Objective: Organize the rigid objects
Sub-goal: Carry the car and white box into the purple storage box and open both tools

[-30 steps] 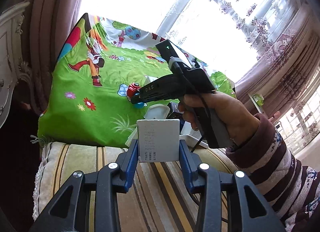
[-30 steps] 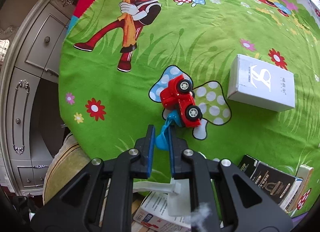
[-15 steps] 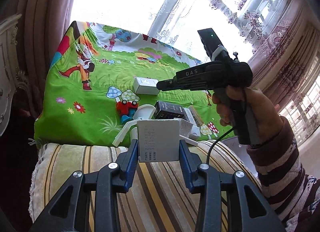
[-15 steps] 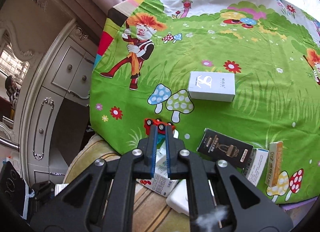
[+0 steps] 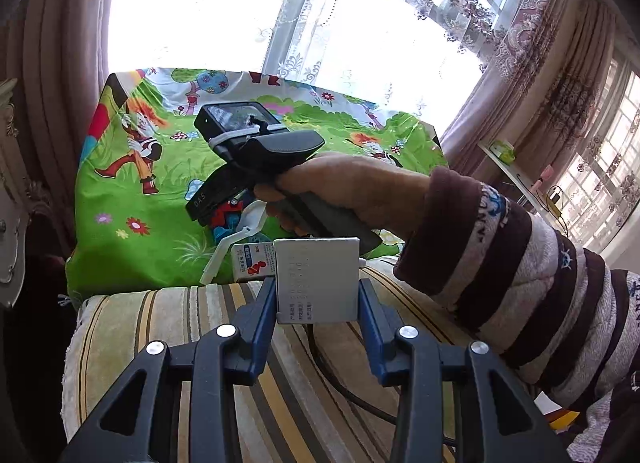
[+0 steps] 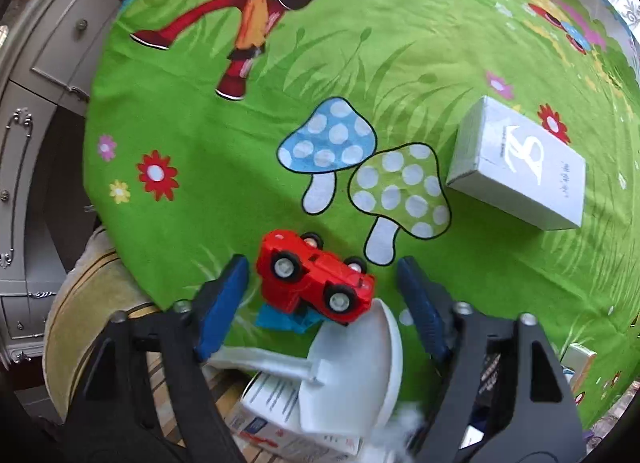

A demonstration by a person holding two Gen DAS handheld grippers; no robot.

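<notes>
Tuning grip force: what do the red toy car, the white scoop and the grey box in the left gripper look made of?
Red toy car: glossy moulded plastic, hard sheen, white wheel hubs.
White scoop: smooth matte plastic, thin moulded handle.
Grey box: likely printed cardboard, flat faces, crisp edges, held in the left gripper.

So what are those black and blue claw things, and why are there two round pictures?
They are two hand-held grabbers, each with a camera looking along its jaws. One picture is from the left grabber: its jaws squeeze a flat grey box, and you see the person's right hand holding the other grabber. The other picture is from the right grabber: its jaws are wide open on either side of a red toy car. On the green cartoon cloth also lie a white box and a white scoop.
</notes>
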